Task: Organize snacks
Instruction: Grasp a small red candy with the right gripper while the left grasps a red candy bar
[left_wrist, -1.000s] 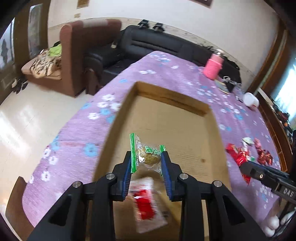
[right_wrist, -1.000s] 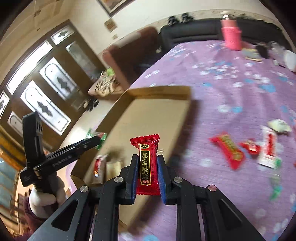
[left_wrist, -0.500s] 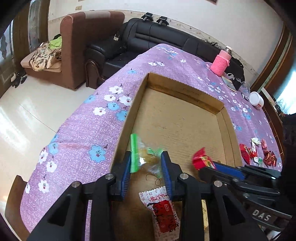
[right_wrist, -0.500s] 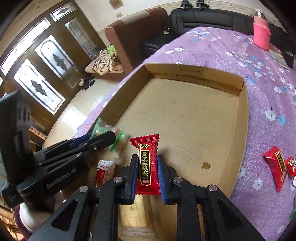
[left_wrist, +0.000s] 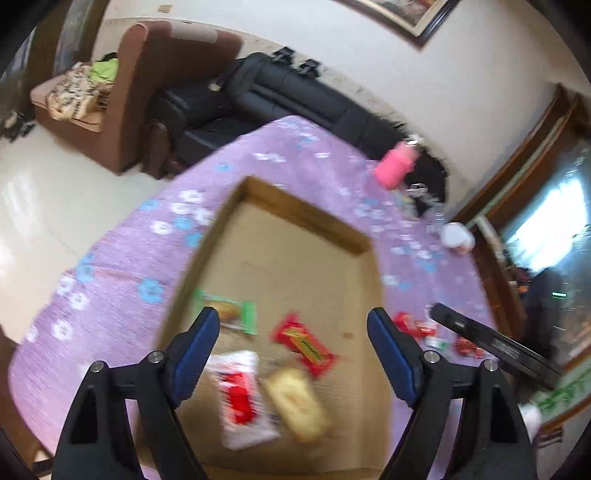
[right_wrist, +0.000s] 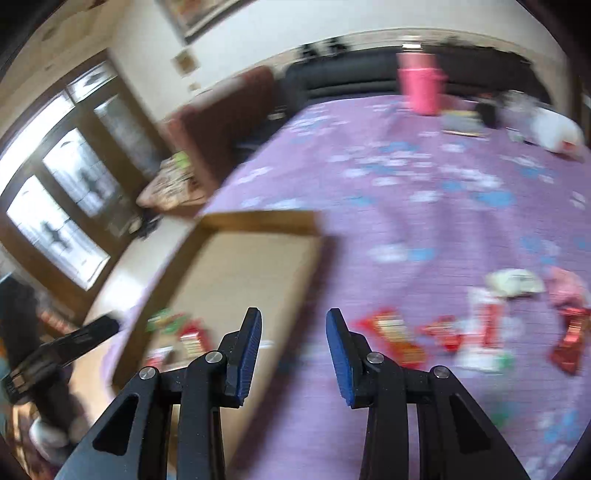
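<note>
A shallow cardboard box (left_wrist: 295, 221) lies on the purple flowered tablecloth (left_wrist: 122, 273). In it lie a green-ended snack (left_wrist: 229, 314), a red snack (left_wrist: 304, 345), a white-and-red packet (left_wrist: 240, 398) and a tan packet (left_wrist: 295, 402). My left gripper (left_wrist: 293, 339) is open and empty above the box's near end. My right gripper (right_wrist: 293, 341) is open and empty over the cloth by the box's right wall (right_wrist: 306, 280). Several loose red and white snacks (right_wrist: 480, 332) lie on the cloth to its right. The views are blurred.
A pink bottle (right_wrist: 421, 85) and a white container (right_wrist: 554, 129) stand at the table's far end. A black sofa (left_wrist: 295, 99) and a brown armchair (left_wrist: 122, 92) stand beyond the table. The right gripper's body (left_wrist: 491, 343) crosses the left wrist view.
Both grippers opened. The green-ended snack and the red snack now lie in the box. My left gripper rose; my right gripper swung right, out of the box toward the loose snacks.
</note>
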